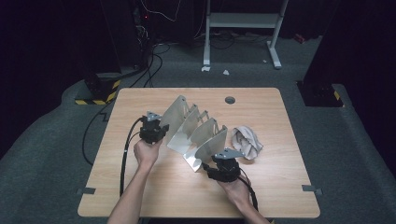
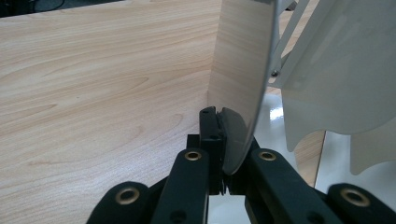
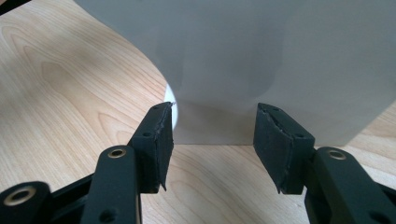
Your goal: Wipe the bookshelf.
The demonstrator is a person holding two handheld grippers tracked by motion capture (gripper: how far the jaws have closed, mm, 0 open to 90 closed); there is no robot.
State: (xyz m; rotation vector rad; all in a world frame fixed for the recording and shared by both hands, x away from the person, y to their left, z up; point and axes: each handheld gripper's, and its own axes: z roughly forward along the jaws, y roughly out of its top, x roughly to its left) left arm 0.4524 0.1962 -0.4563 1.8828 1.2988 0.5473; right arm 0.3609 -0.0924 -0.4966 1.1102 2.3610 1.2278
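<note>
Right gripper (image 3: 212,140) sat spread and empty before the metal divider rack (image 1: 196,133), left gripper (image 2: 223,140) already clamping its end plate, cloth (image 1: 246,141) untouched

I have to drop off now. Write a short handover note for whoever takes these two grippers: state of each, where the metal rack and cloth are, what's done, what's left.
Left gripper: shut on the rack's end plate, at the rack's far-left end.
Right gripper: jaws open, empty, facing the near end plate.
Metal rack: lies diagonally across mid-table, plates upright.
Cloth: crumpled on the table right of the rack, untouched.
Done: rack gripped at one end.
Left: probably wiping the plates with the cloth.
</note>
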